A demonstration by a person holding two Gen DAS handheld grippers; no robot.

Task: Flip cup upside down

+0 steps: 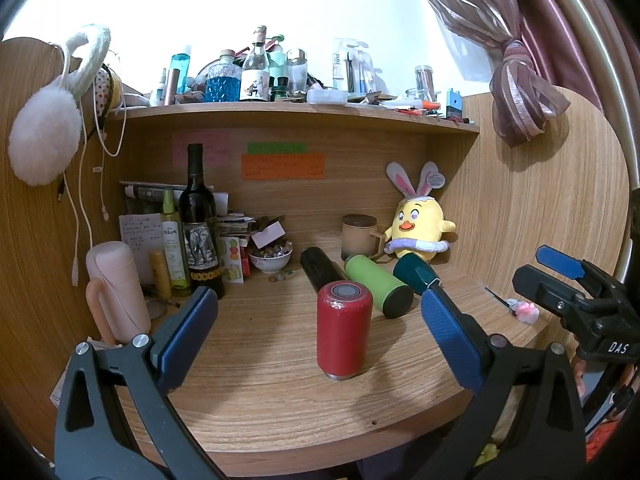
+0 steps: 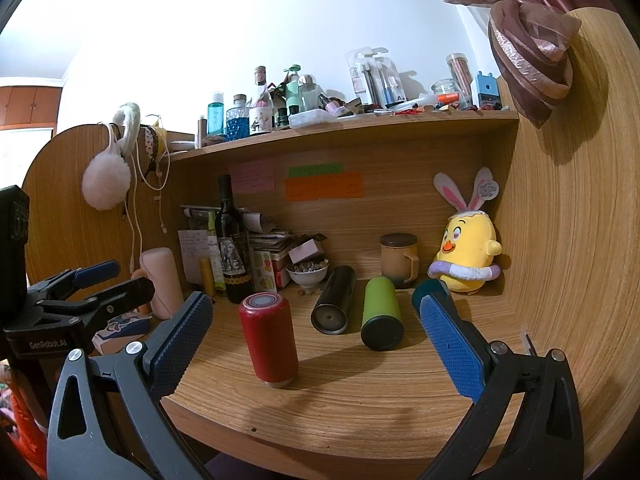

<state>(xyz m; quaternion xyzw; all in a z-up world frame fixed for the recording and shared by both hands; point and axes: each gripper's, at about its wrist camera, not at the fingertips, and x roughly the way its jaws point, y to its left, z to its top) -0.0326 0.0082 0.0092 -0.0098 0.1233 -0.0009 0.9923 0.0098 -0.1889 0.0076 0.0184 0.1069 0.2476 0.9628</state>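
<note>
- The red cup (image 1: pixel 344 330) stands upright on the wooden worktop (image 1: pixel 280 412), long axis vertical. A grey disc shows on its top end and a metal band runs round the end on the wood, so it may already be standing inverted; I cannot say which end is the mouth.
- From the left gripper (image 1: pixel 320 332), the cup sits straight ahead, almost centred between the two blue pads, which are spread wide and touch nothing.
- From the right gripper (image 2: pixel 316 344), also spread wide and empty, the cup (image 2: pixel 269 338) lies ahead but off to the left, closer to the left pad than the right. The left one looks better lined up for a side grasp, I'd judge.
- Just behind the cup lie three more tumblers on their sides: a black tumbler (image 2: pixel 334 304), a green tumbler (image 2: pixel 381 314) and a teal tumbler (image 1: pixel 414 276), the last partly covered by a gripper finger in both views. The green one lies near the red cup, so a flip needs lifting clear first.
- Each gripper shows at the edge of the other's view, cut off by the frame.
- The fisheye bends the worktop edge, so how far the cup lies beyond the pads is hard to judge.
</note>
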